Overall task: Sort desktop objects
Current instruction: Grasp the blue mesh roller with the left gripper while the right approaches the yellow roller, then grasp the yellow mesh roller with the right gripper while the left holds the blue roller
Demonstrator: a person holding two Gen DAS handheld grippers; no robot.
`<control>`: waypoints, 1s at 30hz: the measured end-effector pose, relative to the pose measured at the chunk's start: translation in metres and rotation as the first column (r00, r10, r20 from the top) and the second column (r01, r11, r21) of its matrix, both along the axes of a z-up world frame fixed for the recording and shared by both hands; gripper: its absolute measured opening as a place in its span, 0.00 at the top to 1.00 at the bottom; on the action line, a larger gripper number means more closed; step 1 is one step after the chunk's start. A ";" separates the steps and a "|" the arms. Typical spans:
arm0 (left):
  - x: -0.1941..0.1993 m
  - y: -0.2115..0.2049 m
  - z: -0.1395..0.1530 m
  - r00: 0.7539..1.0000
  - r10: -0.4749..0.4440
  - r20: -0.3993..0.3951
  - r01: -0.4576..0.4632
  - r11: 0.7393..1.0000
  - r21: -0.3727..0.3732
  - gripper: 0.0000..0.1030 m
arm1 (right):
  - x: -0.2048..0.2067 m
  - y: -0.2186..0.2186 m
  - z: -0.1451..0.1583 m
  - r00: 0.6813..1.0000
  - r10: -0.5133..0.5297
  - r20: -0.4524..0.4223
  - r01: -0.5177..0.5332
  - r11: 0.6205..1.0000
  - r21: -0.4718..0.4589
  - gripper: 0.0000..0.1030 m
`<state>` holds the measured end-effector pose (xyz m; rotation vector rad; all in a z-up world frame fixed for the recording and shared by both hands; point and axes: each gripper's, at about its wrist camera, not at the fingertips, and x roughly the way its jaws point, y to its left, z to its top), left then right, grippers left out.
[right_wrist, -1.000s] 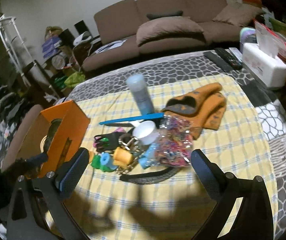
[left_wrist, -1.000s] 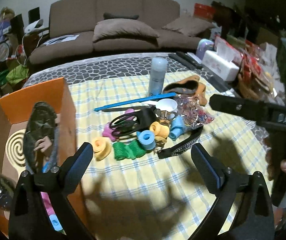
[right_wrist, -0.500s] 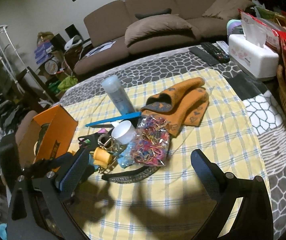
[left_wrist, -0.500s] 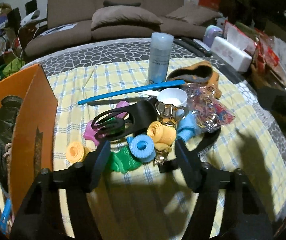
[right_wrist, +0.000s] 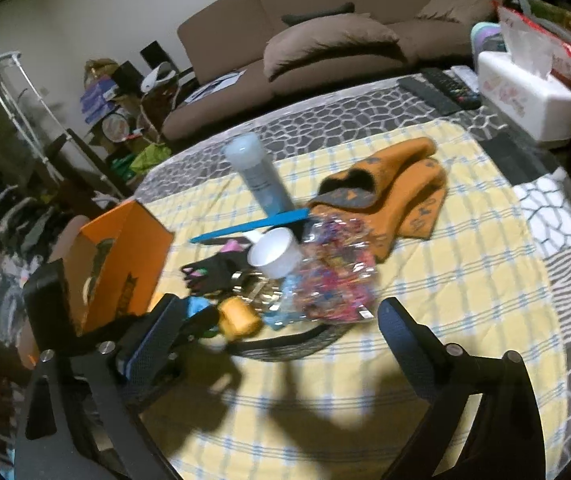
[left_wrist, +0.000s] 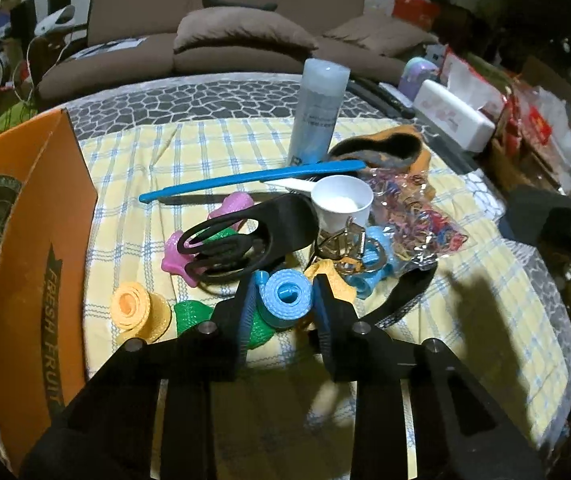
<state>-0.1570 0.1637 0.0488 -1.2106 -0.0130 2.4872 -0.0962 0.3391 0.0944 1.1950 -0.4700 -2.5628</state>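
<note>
Between the left hand-held gripper's (left_wrist: pixel 285 300) closed jaws sits a blue roll (left_wrist: pixel 284 298).

Near edge of yellow checked cloth (right_wrist: pixel 465 320) bare: open approach from front and right. Orange box (left_wrist: pixel 37 240) walls off left side. Centre crowded (blue roll (left_wrist: pixel 285 296), black clip (left_wrist: pixel 245 236), white scoop (left_wrist: pixel 343 204)); tall bottle (left_wrist: pixel 319 112) blocks behind.

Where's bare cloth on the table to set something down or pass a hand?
Free: the yellow checked cloth right of the bag of coloured rubber bands and below the orange slippers; also the near edge by the open right gripper. Crowded: the pile beside the orange cardboard box.
</note>
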 end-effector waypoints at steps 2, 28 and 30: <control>0.002 0.000 0.003 1.000 -0.004 -0.002 0.004 1.000 -0.001 0.74 | -0.002 -0.005 -0.001 1.000 0.012 0.012 -0.012 0.999 -0.037 0.08; 0.046 -0.094 0.099 0.994 0.083 -0.069 -0.075 0.990 0.116 0.74 | -0.034 -0.062 -0.044 0.976 0.046 0.213 -0.017 0.991 -0.136 0.42; 0.047 -0.099 0.100 0.994 0.084 -0.070 -0.075 0.989 0.125 0.74 | -0.036 -0.071 -0.043 0.978 0.041 0.206 -0.031 0.998 -0.049 0.42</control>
